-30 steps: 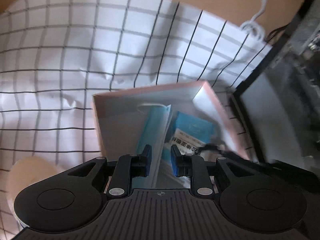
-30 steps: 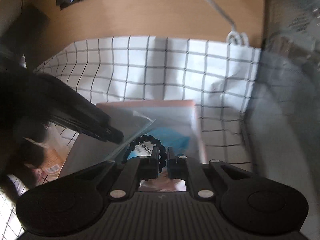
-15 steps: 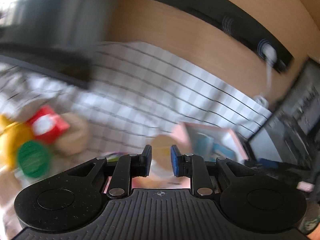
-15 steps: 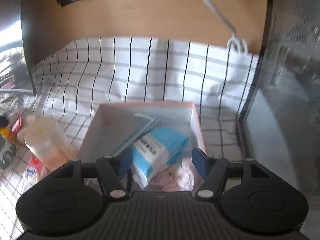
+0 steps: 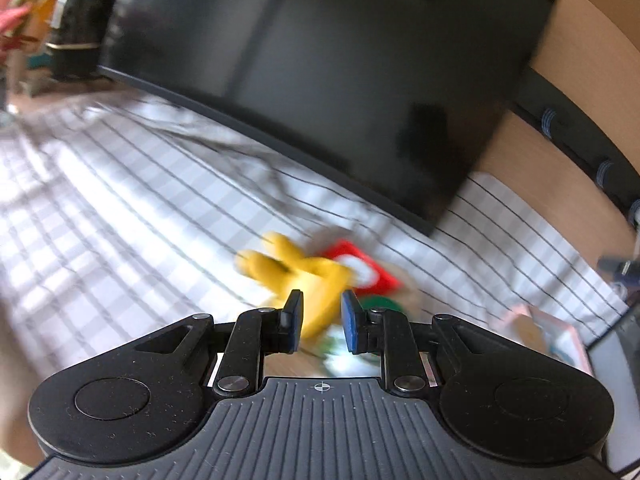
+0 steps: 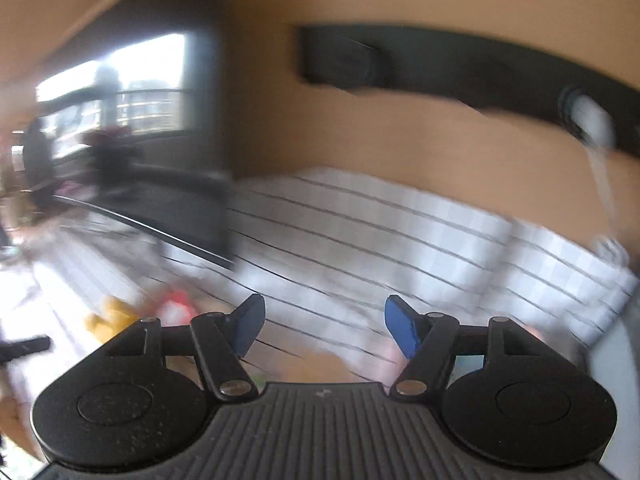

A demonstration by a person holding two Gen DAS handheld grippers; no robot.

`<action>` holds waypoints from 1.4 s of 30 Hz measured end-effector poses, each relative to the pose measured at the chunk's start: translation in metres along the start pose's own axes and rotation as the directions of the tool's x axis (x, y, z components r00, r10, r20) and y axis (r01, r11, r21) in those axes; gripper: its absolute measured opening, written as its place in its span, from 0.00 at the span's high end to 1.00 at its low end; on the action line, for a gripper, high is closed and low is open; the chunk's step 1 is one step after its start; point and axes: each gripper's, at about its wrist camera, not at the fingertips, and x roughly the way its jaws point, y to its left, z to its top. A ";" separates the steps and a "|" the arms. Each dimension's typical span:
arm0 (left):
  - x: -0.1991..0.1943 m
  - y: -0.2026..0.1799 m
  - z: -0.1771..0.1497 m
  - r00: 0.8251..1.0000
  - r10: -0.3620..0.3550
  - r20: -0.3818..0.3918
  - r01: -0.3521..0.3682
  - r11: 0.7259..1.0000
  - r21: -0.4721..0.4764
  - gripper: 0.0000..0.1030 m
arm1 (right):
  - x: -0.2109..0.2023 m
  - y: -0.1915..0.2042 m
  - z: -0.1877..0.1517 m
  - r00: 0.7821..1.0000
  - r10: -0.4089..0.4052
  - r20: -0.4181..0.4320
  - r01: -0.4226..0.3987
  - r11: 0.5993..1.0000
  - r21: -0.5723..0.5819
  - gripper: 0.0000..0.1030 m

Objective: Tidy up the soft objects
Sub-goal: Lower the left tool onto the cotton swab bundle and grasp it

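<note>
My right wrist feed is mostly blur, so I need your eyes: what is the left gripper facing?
Observer: The left gripper faces a yellow soft toy lying on the checked cloth.
Operator: Is it carrying anything?
Observer: No. Its jaws stand slightly apart with nothing clamped between them.
Operator: Where is the pink box from there?
Observer: The pink box sits at the far right edge of the left wrist view, well apart from the toy.

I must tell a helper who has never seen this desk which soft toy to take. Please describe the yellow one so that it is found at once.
Start at the big dark monitor standing on the checked cloth. Just in front of its lower edge lies a small heap of things. The yellow plush toy is its only yellow piece, with two rounded lobes sticking out, beside a red packet.
</note>
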 end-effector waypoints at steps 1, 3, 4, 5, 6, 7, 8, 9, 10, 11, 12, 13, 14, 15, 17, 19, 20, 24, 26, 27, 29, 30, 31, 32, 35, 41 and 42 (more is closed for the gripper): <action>-0.004 0.011 0.005 1.000 0.014 0.007 -0.014 1.000 0.009 0.78 | 0.002 0.020 0.015 0.999 0.041 0.003 -0.041 0.999 -0.011 0.35; -0.010 0.032 0.017 0.999 0.035 0.013 -0.035 0.999 0.032 0.78 | 0.005 0.052 0.039 0.995 0.098 0.011 -0.098 0.995 -0.029 0.35; -0.011 0.039 0.022 0.999 0.039 0.011 -0.039 0.999 0.036 0.78 | 0.007 0.071 0.052 0.992 0.127 0.017 -0.126 0.991 -0.044 0.35; -0.011 0.049 0.027 0.999 0.045 0.006 -0.046 0.998 0.032 0.78 | 0.008 0.085 0.061 0.989 0.148 0.023 -0.146 0.988 -0.058 0.35; -0.010 0.057 0.031 0.998 0.059 -0.001 -0.059 0.998 0.013 0.78 | 0.009 0.099 0.069 0.985 0.168 0.030 -0.165 0.983 -0.075 0.35; -0.008 0.065 0.031 0.997 0.070 -0.012 -0.070 0.997 -0.017 0.78 | 0.009 0.115 0.076 0.981 0.191 0.031 -0.187 0.977 -0.104 0.33; -0.004 0.070 0.029 0.997 0.072 -0.025 -0.073 0.996 -0.053 0.78 | 0.011 0.126 0.080 0.977 0.210 0.025 -0.205 0.970 -0.128 0.31; 0.000 0.075 0.024 0.997 0.059 -0.040 -0.063 0.994 -0.094 0.78 | 0.014 0.136 0.082 0.973 0.229 0.011 -0.225 0.962 -0.152 0.30; 0.006 0.076 0.016 0.998 0.036 -0.058 -0.044 0.990 -0.136 0.78 | 0.016 0.144 0.080 0.971 0.241 -0.003 -0.238 0.956 -0.172 0.30; 0.011 0.073 0.007 0.998 0.015 -0.065 -0.024 0.989 -0.148 0.78 | 0.019 0.148 0.078 0.969 0.245 -0.018 -0.243 0.951 -0.191 0.29; 0.014 0.066 -0.002 0.998 -0.003 -0.069 -0.007 0.991 -0.136 0.78 | 0.026 0.151 0.072 0.970 0.241 -0.034 -0.242 0.946 -0.215 0.29; 0.020 0.054 -0.013 0.997 -0.015 -0.072 0.008 0.996 -0.091 0.78 | 0.033 0.153 0.067 0.972 0.229 -0.048 -0.234 0.942 -0.240 0.29; 0.024 0.043 -0.021 0.997 -0.017 -0.076 0.014 0.999 -0.039 0.78 | 0.041 0.153 0.061 0.975 0.214 -0.061 -0.222 0.939 -0.264 0.29; 0.029 0.031 -0.029 0.997 -0.007 -0.080 0.009 1.000 0.021 0.78 | 0.050 0.152 0.055 0.978 0.193 -0.078 -0.207 0.934 -0.291 0.29; 0.040 0.007 -0.051 0.997 0.052 -0.063 -0.041 0.987 0.153 0.78 | 0.064 0.147 0.043 0.980 0.166 -0.108 -0.192 0.929 -0.317 0.29; 0.050 -0.011 -0.068 0.995 0.083 -0.057 -0.067 0.966 0.248 0.78 | 0.077 0.140 0.033 0.977 0.170 -0.130 -0.204 0.922 -0.328 0.29; 0.054 -0.018 -0.075 0.994 0.078 -0.070 -0.055 0.958 0.281 0.78 | 0.082 0.137 0.029 0.977 0.169 -0.134 -0.205 0.920 -0.333 0.29; 0.070 -0.041 -0.096 0.982 0.174 -0.080 -0.117 0.877 0.466 0.74 | 0.090 0.121 0.011 0.976 0.169 -0.136 -0.206 0.920 -0.334 0.29; 0.074 -0.043 -0.100 0.967 0.254 -0.029 -0.197 0.812 0.550 0.65 | 0.091 0.113 0.003 0.976 0.169 -0.134 -0.204 0.928 -0.311 0.29; 0.075 -0.038 -0.098 0.955 0.296 -0.007 -0.241 0.790 0.563 0.61 | 0.093 0.109 0.001 0.975 0.171 -0.140 -0.207 0.932 -0.298 0.29; 0.076 -0.024 -0.091 0.935 0.354 0.010 -0.302 0.781 0.547 0.57 | 0.097 0.102 -0.005 0.971 0.177 -0.159 -0.216 0.937 -0.275 0.29; 0.076 -0.013 -0.086 0.919 0.395 0.016 -0.341 0.773 0.535 0.57 | 0.099 0.100 -0.008 0.970 0.178 -0.165 -0.218 0.938 -0.269 0.29; 0.077 -0.001 -0.080 0.899 0.437 0.022 -0.383 0.761 0.524 0.58 | 0.101 0.099 -0.011 0.969 0.180 -0.172 -0.222 0.939 -0.265 0.29; 0.076 0.008 -0.074 0.891 0.454 0.018 -0.400 0.765 0.505 0.61 | 0.102 0.096 -0.013 0.967 0.183 -0.176 -0.226 0.938 -0.265 0.29; 0.058 0.030 -0.048 0.931 0.362 -0.042 -0.328 0.881 0.341 0.61 | 0.101 0.091 -0.019 0.967 0.180 -0.182 -0.224 0.939 -0.262 0.29; 0.080 0.007 -0.030 0.964 0.245 -0.105 -0.201 0.927 0.316 0.59 | 0.105 0.087 -0.026 0.959 0.184 -0.216 -0.231 0.949 -0.216 0.29; 0.090 0.006 -0.029 0.952 0.282 -0.120 -0.232 0.918 0.321 0.61 | 0.105 0.087 -0.028 0.959 0.183 -0.217 -0.231 0.948 -0.219 0.29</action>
